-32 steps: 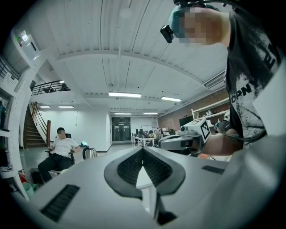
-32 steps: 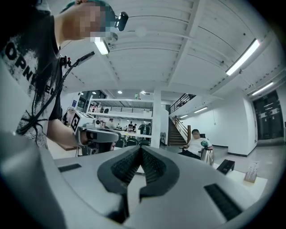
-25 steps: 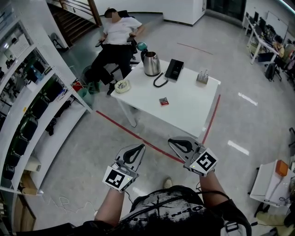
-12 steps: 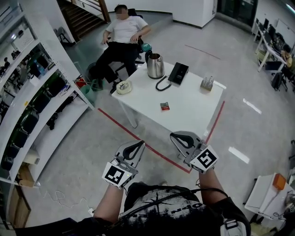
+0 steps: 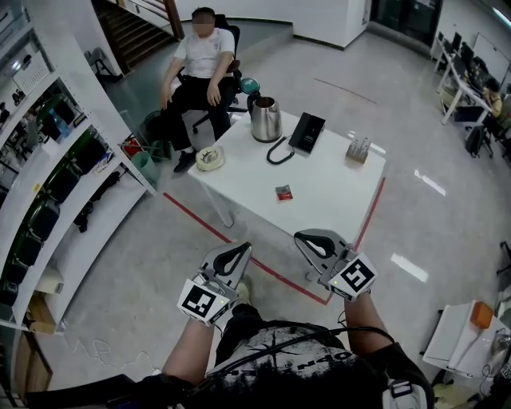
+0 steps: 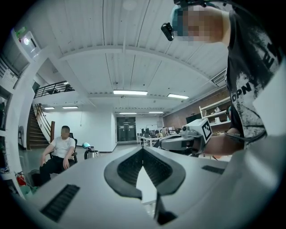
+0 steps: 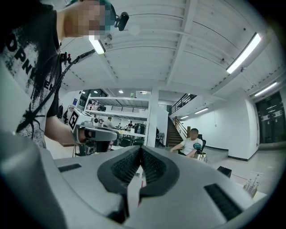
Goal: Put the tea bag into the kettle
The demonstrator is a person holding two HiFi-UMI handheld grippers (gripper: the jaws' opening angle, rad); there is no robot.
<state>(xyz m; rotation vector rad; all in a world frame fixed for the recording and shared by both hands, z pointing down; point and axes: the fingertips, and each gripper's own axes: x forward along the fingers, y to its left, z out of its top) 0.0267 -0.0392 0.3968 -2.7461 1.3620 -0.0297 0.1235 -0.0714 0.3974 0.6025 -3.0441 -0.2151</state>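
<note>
A glossy grey floor (image 5: 120, 272) carries a white table (image 5: 335, 204) bordered by red tape (image 5: 200, 217). White shelves (image 5: 76, 200) line the left wall, stairs (image 5: 132, 20) rise behind, and strip lights (image 6: 130, 92) hang from the white ceiling (image 6: 134, 44)

The floor (image 5: 152, 264) in front of the bench (image 5: 323, 204) is open. The near half of the bench is bare around the tea bag (image 5: 283, 192). Along its far edge stand the kettle (image 5: 265, 120), a black box (image 5: 306, 132) and a small holder (image 5: 357, 149). A person (image 5: 197, 72) sits behind it.

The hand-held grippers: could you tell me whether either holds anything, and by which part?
Nothing; left hand-held gripper and right hand-held gripper are shut and empty.
</note>
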